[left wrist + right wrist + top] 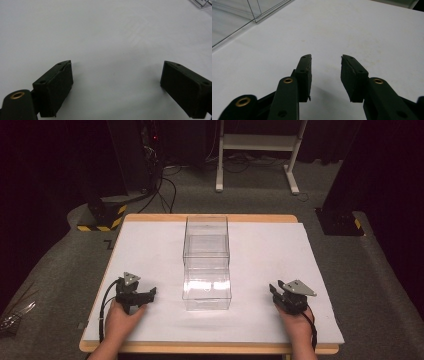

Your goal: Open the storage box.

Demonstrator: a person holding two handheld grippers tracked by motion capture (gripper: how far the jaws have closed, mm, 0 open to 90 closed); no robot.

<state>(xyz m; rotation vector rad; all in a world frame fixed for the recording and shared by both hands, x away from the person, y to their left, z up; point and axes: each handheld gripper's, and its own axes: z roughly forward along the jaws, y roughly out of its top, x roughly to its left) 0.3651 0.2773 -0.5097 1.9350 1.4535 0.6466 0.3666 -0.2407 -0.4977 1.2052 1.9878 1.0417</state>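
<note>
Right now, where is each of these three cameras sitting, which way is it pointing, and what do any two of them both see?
High view: above the person's side, facing forward and down on the white table; forearms, left gripper and right gripper flank the clear box.
Left gripper view: rides the left gripper, looking along its wide-open jaws at bare table.
Right gripper view: rides the right gripper, jaws parted over table.
Shared: high and right gripper views both catch the clear box.

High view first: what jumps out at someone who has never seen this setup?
Two clear plastic boxes, stacked, stand mid-table on the white sheet. On either side a hand rests a black tool on the sheet: the left tongs and the right tongs, both open and empty.
</note>
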